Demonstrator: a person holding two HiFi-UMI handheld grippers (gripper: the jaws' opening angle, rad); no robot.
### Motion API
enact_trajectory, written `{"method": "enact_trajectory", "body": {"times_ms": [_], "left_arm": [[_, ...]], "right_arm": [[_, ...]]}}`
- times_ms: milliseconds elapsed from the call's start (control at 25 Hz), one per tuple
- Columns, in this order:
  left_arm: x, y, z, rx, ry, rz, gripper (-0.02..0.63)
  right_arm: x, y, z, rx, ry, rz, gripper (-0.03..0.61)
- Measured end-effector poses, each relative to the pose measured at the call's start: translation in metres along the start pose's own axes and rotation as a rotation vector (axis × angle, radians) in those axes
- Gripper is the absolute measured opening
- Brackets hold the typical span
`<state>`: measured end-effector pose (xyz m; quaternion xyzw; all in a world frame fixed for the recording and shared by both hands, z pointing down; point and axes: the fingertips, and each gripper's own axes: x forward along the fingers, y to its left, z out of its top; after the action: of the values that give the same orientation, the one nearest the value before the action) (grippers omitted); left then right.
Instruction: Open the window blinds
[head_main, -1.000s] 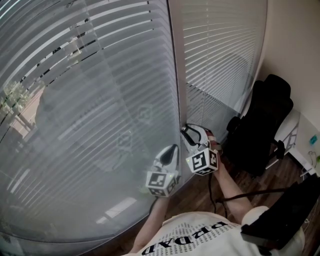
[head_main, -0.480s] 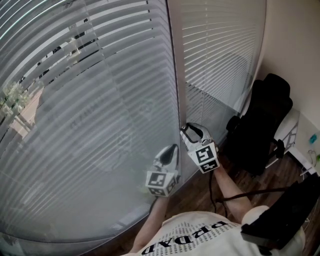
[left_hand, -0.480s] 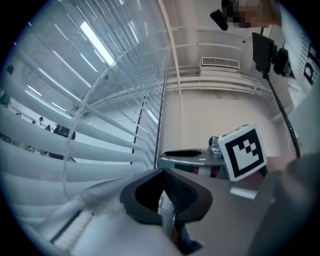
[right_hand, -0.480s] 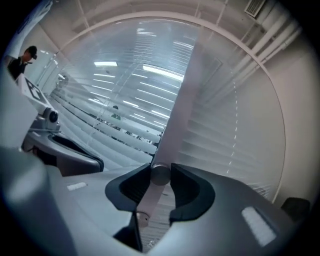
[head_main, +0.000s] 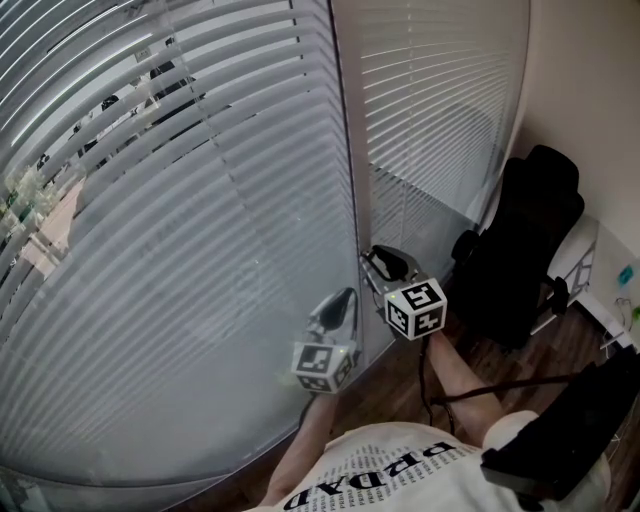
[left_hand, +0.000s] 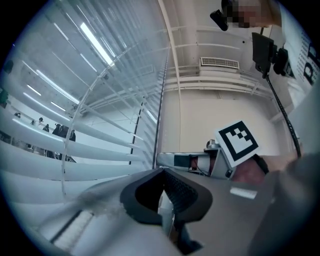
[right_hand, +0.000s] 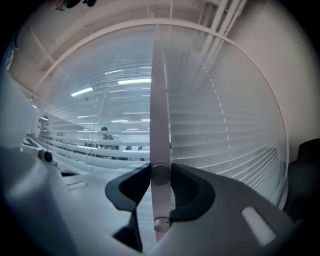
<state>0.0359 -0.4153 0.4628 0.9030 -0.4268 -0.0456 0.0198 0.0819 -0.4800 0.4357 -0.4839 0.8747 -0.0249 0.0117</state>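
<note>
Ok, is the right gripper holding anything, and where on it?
Yes. The right gripper has its jaws shut on the blind's tilt wand, clamping the slim rod near its lower end.

Daylight comes through the broad window (head_main: 120, 100), with green trees (head_main: 25, 195) outside at its left edge. A pale post (head_main: 345, 150) divides the glazing. At right is a cream wall (head_main: 590, 90), and a black office chair (head_main: 525, 250) stands on the dark wood floor (head_main: 395, 390).
</note>
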Motion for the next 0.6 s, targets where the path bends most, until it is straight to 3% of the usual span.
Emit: {"method": "enact_trajectory", "body": {"times_ms": [200, 320, 440, 600], "left_arm": [[0.0012, -0.0028, -0.0008, -0.005, -0.001, -0.010, -0.008], [0.0018, -0.0032, -0.0024, -0.006, -0.001, -0.016, -0.007], [0.0001, -0.0020, -0.0034, -0.002, 0.002, -0.015, -0.007], [-0.0035, 0.0047, 0.0008, 0.004, -0.003, 0.004, -0.006]], "right_arm": [[0.0009, -0.0014, 0.0000, 0.118, -0.013, 0.008, 0.135], [0.0020, -0.0015, -0.0002, 0.123, -0.018, 0.010, 0.135], [0.0005, -0.0007, 0.0007, -0.026, -0.007, -0.001, 0.138], [-0.0011, 0.0066, 0.0089, -0.385, 0.042, -0.015, 0.179]]}}
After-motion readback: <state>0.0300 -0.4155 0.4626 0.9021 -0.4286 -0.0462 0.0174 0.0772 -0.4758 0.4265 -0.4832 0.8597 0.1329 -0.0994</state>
